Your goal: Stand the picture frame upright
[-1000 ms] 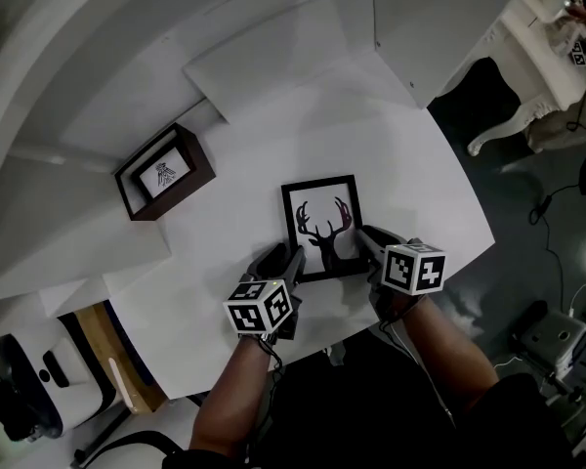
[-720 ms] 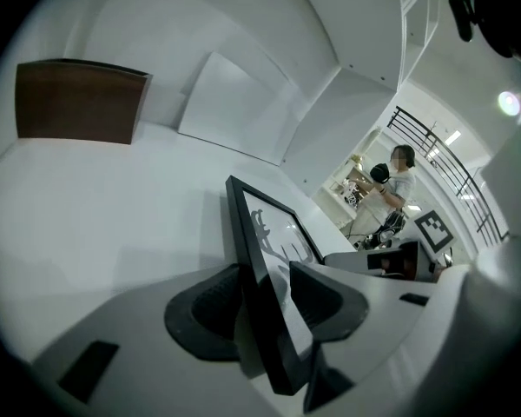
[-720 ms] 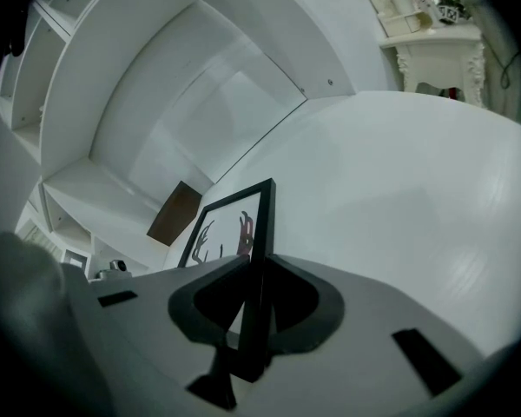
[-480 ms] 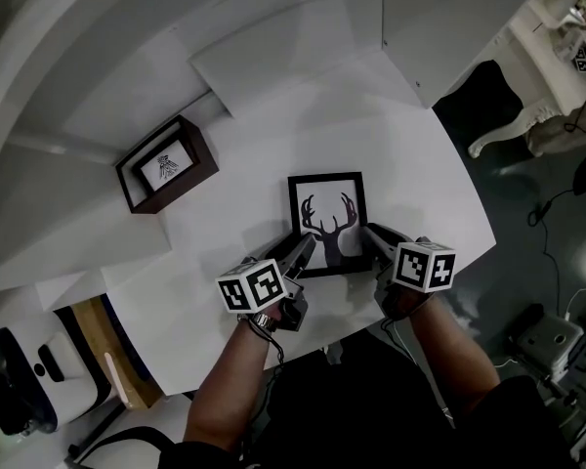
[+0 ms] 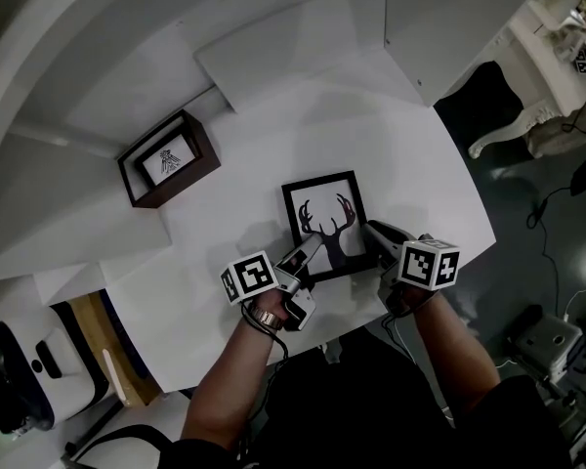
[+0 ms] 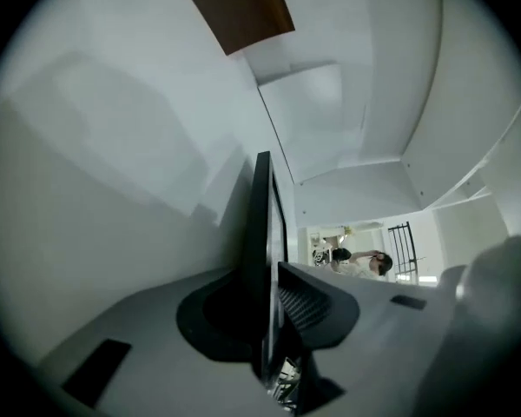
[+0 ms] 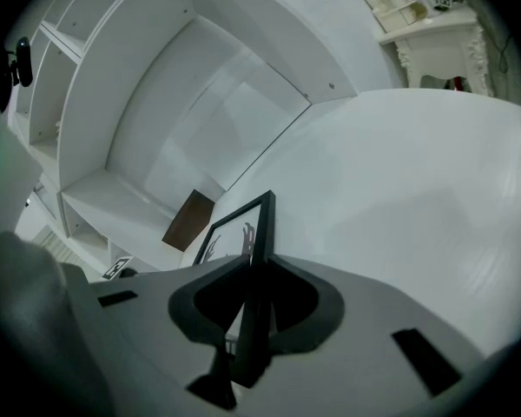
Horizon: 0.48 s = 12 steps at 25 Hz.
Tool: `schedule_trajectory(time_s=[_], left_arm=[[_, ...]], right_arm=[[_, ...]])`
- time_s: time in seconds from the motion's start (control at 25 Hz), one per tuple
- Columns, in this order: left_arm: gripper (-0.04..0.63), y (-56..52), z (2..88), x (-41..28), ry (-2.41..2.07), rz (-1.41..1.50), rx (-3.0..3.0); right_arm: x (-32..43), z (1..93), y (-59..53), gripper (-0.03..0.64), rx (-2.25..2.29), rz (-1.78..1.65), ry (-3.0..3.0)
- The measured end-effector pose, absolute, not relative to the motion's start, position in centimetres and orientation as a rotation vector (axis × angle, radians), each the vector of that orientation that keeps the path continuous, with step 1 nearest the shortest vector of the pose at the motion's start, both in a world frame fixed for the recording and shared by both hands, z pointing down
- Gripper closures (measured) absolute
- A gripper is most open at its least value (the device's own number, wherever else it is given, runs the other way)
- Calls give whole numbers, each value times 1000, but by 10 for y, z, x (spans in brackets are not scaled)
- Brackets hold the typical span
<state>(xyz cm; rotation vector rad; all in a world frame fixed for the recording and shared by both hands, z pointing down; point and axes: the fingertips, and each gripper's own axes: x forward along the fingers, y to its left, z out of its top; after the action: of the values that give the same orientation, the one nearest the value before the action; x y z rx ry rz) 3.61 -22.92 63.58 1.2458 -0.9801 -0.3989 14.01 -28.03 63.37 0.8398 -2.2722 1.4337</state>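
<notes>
White table (image 5: 410, 154), seen from above, L to R: left gripper (image 5: 308, 252), jaws closing w/ the near-left rim between them, pads about on it; black picture frame (image 5: 324, 225) w/ deer print, roughly flat near the table's front edge, long axis pointing away from the person; right gripper (image 5: 373, 231) clamped on the near-right rim. Both grips sit at the near end, equally close, so the far end prob. has to swing up.
</notes>
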Motion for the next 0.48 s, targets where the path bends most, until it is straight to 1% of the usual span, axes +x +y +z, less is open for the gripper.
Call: schedule_trajectory(time_s=[0.04,0.4,0.48], left_arm=[[522,-228,637,36,-986,-381,1258],[569,-229,621,37,-966,-410,1366],[571,-228,617,38,-962,-421,1379]], right_arm=[[139,634,-279,558,832,1423,-2275],[136,635,-276,558,786,1385,-2272],[136,635,-276,557,785,1379,-2273]])
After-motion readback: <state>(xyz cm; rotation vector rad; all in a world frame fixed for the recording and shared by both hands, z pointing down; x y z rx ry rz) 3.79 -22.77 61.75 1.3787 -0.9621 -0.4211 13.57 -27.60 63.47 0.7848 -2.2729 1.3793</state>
